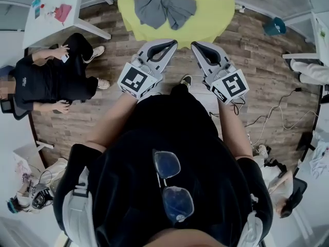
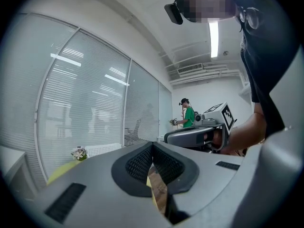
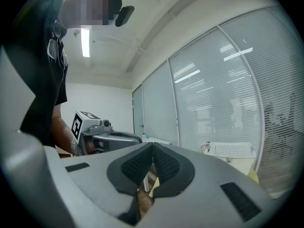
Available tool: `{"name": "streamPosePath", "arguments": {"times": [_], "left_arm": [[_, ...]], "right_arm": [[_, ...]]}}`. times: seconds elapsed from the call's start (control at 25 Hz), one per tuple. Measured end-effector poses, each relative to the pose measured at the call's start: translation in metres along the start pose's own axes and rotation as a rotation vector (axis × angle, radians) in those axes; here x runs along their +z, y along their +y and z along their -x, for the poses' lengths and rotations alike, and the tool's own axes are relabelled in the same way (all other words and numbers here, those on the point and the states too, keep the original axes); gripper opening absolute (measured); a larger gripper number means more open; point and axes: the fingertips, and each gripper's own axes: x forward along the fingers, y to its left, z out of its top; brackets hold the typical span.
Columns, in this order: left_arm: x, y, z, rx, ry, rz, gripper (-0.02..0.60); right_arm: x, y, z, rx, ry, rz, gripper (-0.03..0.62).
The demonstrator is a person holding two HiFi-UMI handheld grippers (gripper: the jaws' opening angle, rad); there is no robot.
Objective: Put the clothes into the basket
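A heap of grey clothes [image 1: 164, 5] lies on the round yellow table [image 1: 216, 19] at the top of the head view. A white slatted basket [image 3: 230, 149] stands on that table; it also shows in the left gripper view [image 2: 102, 149]. My left gripper [image 1: 169, 44] and right gripper [image 1: 198, 45] hang side by side in front of my body, short of the table's near edge. Both are shut with nothing between the pads, as seen along the left gripper's jaws [image 2: 152, 147] and the right gripper's jaws [image 3: 152, 147]. Each gripper view shows the other gripper beside it.
A person in black [image 1: 46, 81] sits on the wooden floor at the left. A white table [image 1: 51, 9] stands at the back left. Cables [image 1: 267, 117] run over the floor at the right. Another person in green [image 2: 188, 113] stands far off.
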Motion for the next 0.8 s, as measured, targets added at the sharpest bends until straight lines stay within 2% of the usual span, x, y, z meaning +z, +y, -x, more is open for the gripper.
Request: {"name": "streamPosePath", "arguments": {"times": [0.4,0.8], "left_arm": [[0.003,0.033,-0.070,0.094,0.006,0.009,0.011],[-0.006,0.075,-0.105,0.135,0.021,0.005,0.011]], "right_arm": [[0.001,-0.082,-0.011,0.091,0.009,0.003,0.026],[-0.012,-0.127,-0.044,0.131,0.045,-0.003,0.026]]}}
